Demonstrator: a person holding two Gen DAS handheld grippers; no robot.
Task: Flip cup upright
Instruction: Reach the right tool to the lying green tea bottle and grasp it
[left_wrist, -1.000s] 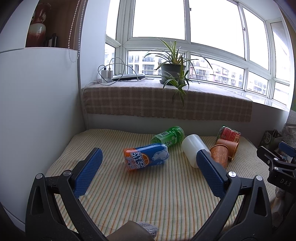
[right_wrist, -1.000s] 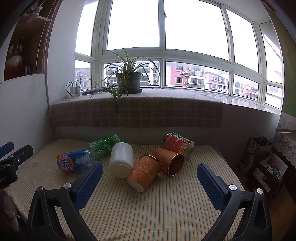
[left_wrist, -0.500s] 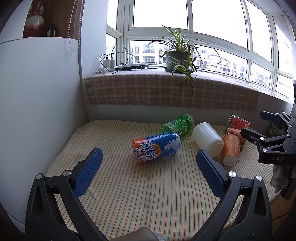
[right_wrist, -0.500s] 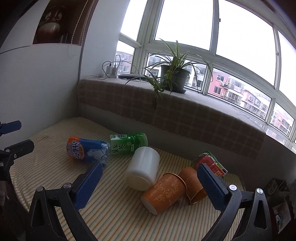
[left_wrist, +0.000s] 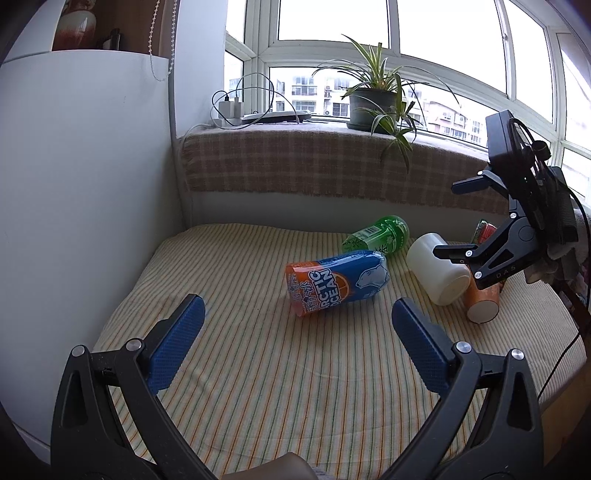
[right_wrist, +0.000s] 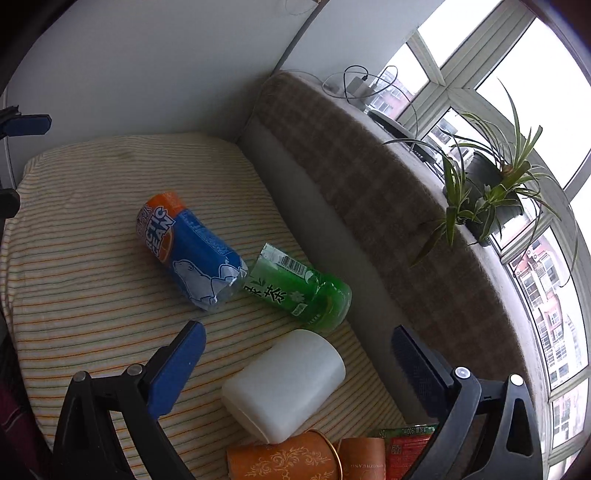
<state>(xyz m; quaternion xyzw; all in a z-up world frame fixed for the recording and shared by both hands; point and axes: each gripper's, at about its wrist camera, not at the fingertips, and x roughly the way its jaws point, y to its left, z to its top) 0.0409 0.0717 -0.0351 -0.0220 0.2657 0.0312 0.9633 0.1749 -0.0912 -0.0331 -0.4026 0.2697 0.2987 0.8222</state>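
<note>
Striped cloth (left_wrist: 295, 387): covers the whole work surface, runs back to the wall under the window; everything lies on it.
Plaid cover (left_wrist: 332, 166): draped over the sill, hangs down its front.
Potted plant (left_wrist: 373, 107): on the sill, leaves trail over the plaid edge.
Charger + cables (left_wrist: 231, 109): on the sill, left end, near the corner.
L gripper (left_wrist: 297, 345): blue pads wide apart, nothing between them; hovers over bare cloth at the near side, well apart from the cups.
R gripper (right_wrist: 295, 365): pads spread wide, not gripping; white cup sits between them in the R wrist view, no pad touching it. From the L wrist view it hangs above the cups at the right.
Blue/orange bottle (left_wrist: 336, 280): "Arctic Ocean" label, on its side mid-cloth, neck end just beside the green bottle.
Green bottle (right_wrist: 299, 291): on its side, nearer the sill than the blue one, close behind the white cup.
White cup (right_wrist: 284, 384): task item, on its side, not upright; near end rests against the orange cups, far end points toward the green bottle.
Orange patterned cup (right_wrist: 284, 461): on its side at the frame bottom, touching the white cup.
2nd orange cup (right_wrist: 364, 458): on its side just beside the first, gold rim between them.
Red pkg (right_wrist: 406, 448): partly hidden behind the R finger; can't tell what it is.
</note>
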